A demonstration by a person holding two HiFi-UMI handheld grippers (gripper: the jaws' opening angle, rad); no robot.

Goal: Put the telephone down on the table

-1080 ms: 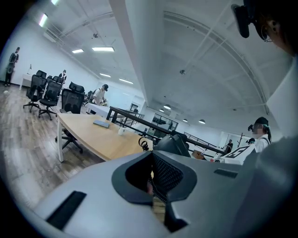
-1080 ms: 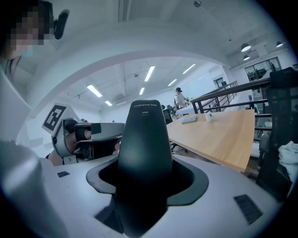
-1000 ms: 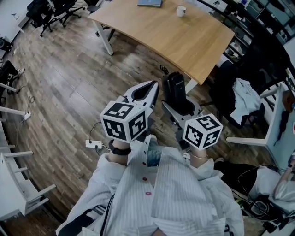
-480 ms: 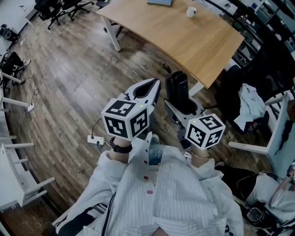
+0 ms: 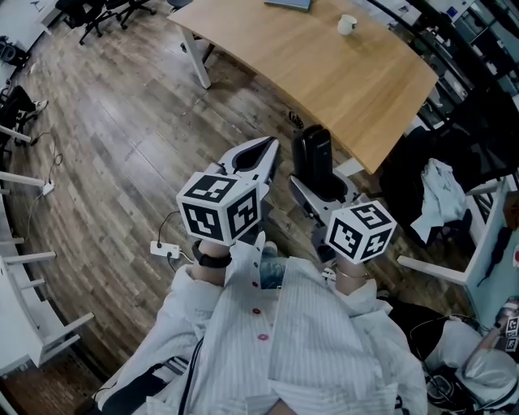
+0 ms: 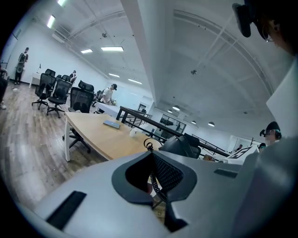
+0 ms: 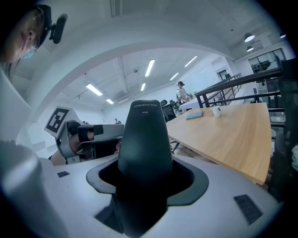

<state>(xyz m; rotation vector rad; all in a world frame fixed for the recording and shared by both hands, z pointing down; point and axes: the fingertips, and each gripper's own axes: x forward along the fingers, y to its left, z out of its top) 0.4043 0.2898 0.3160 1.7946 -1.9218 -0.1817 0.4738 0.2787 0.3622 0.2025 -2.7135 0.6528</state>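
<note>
My right gripper (image 5: 323,188) is shut on a black telephone handset (image 5: 315,156), which stands upright between its jaws in front of my chest. The right gripper view shows the handset (image 7: 145,135) rising out of the right gripper (image 7: 145,179). My left gripper (image 5: 263,147) is held beside it on the left, its jaws together. In the left gripper view a black coiled cord (image 6: 150,145) runs through the seam of the left gripper (image 6: 156,186). The wooden table (image 5: 324,57) lies ahead, beyond both grippers, over the wood floor.
A white mug (image 5: 347,24) and a flat notebook (image 5: 288,3) sit on the far part of the table. A power strip (image 5: 162,249) lies on the floor at left. A chair with clothing (image 5: 438,182) stands at right, office chairs (image 6: 58,90) further off.
The head view has shifted, so the table now shows further right and a little nearer. Both grippers keep the same hold and pose before my chest.
</note>
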